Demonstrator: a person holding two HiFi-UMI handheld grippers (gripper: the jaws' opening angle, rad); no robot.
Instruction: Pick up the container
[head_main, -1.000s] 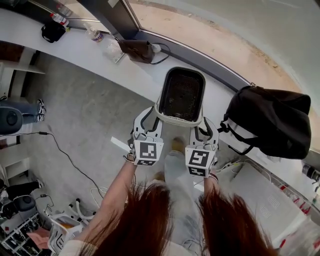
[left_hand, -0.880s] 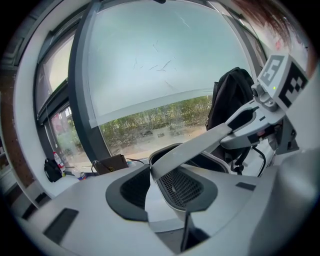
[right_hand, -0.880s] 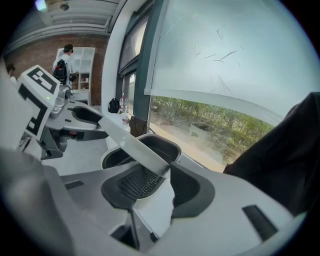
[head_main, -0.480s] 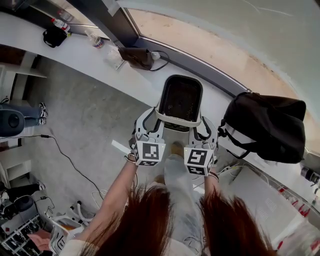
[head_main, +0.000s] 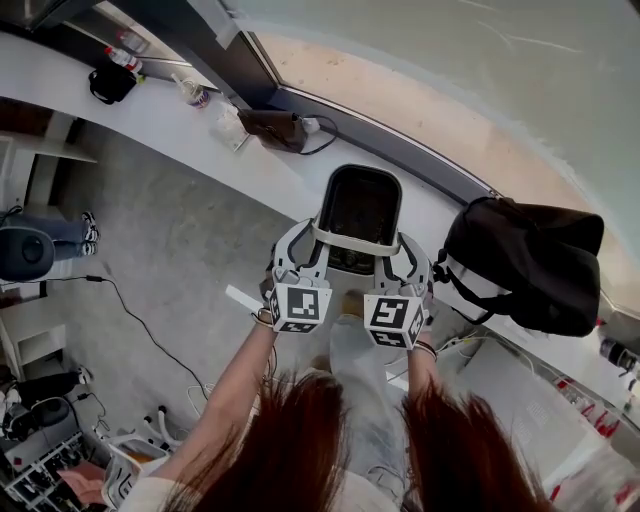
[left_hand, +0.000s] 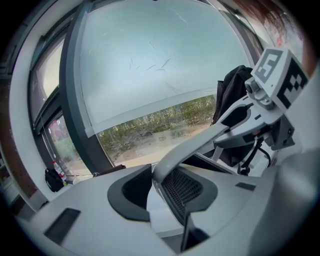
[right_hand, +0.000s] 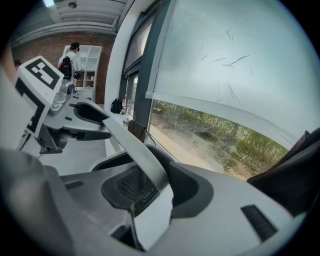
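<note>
The container (head_main: 358, 205) is a white bin with a dark mesh inside. It hangs in the air in front of the window ledge, gripped at its near rim from both sides. My left gripper (head_main: 308, 243) pinches the rim's left part. Its jaws have just been opening a little, and the rim (left_hand: 200, 145) still sits pressed between them (left_hand: 160, 187). My right gripper (head_main: 400, 255) is shut on the rim's right part (right_hand: 135, 145), with the mesh (right_hand: 132, 187) just beyond its jaws (right_hand: 155, 195).
A black backpack (head_main: 530, 260) lies on the white ledge (head_main: 150, 110) to the right of the container. Left along the ledge are a brown pouch (head_main: 275, 128), bottles (head_main: 190, 92) and a small black bag (head_main: 108, 82). A cable (head_main: 130, 310) runs over the floor. A person (right_hand: 74, 57) stands far off.
Both grippers and the container between them have drifted a little away from me toward the ledge, so the container looks smaller in the head view. Both grips on the rim persist.
</note>
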